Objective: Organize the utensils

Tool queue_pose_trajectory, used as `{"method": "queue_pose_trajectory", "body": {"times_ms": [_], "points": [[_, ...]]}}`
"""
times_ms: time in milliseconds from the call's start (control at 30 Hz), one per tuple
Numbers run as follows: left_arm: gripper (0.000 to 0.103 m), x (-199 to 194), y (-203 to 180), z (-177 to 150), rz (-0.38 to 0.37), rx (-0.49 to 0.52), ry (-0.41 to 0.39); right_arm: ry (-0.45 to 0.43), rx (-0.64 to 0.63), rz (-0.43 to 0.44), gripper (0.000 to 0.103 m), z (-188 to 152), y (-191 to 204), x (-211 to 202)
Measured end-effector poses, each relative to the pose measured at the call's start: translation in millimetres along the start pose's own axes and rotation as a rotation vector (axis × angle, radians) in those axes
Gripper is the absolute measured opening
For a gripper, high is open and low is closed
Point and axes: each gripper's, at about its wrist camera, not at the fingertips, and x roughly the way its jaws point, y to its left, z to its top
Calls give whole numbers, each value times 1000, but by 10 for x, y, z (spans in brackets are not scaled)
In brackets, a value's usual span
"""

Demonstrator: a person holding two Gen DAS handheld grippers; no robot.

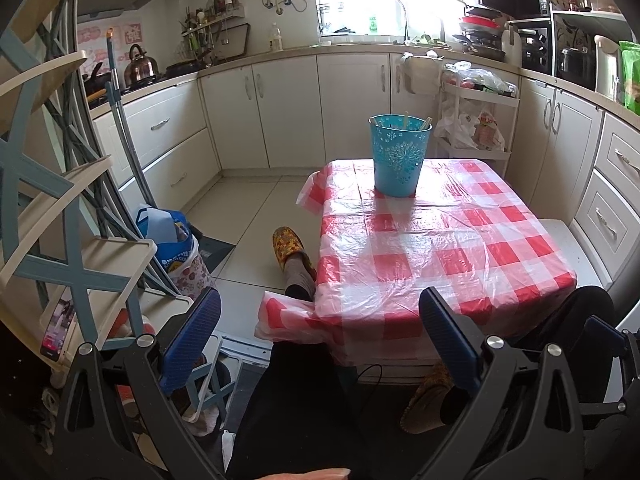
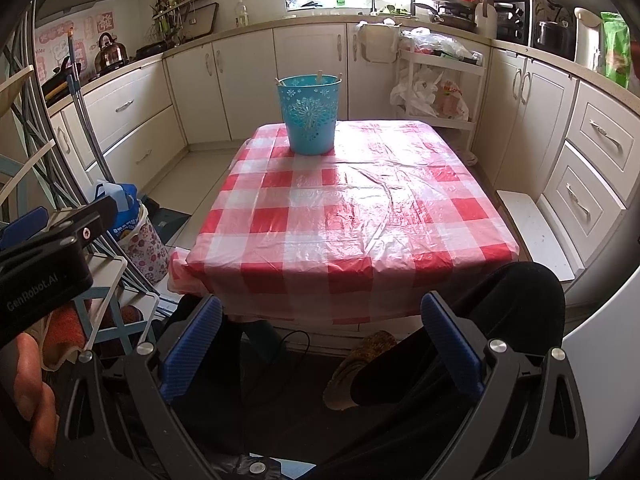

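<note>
A turquoise perforated bucket (image 1: 399, 156) (image 2: 309, 114) stands at the far end of the small table with the red-and-white checked plastic cloth (image 1: 440, 248) (image 2: 352, 216). Tips of light wooden utensils (image 1: 406, 119) (image 2: 320, 75) stick up over its rim. My left gripper (image 1: 320, 312) is held low, in front of the table's near left corner, open with nothing between its blue fingers (image 1: 192, 340). My right gripper (image 2: 322, 316) is also open and empty, below the table's near edge. The left gripper's body (image 2: 44, 256) shows at the left of the right wrist view.
The person's dark-trousered legs (image 1: 300, 400) and patterned slippers (image 1: 290, 246) (image 2: 360, 364) lie under and beside the table. A blue-and-cream shelf rack (image 1: 60, 200) stands at the left, with a floral bin (image 2: 144, 248) near it. White cabinets (image 1: 280, 108) ring the room; a white cart (image 2: 440, 84) with bags stands behind the table.
</note>
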Motion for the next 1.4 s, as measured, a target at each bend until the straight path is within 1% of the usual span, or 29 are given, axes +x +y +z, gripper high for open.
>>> {"method": "queue_pose_trajectory", "body": {"times_ms": [1400], "points": [[95, 42, -12, -21, -3, 2, 8, 11, 1, 11, 96, -12, -36, 51]]}}
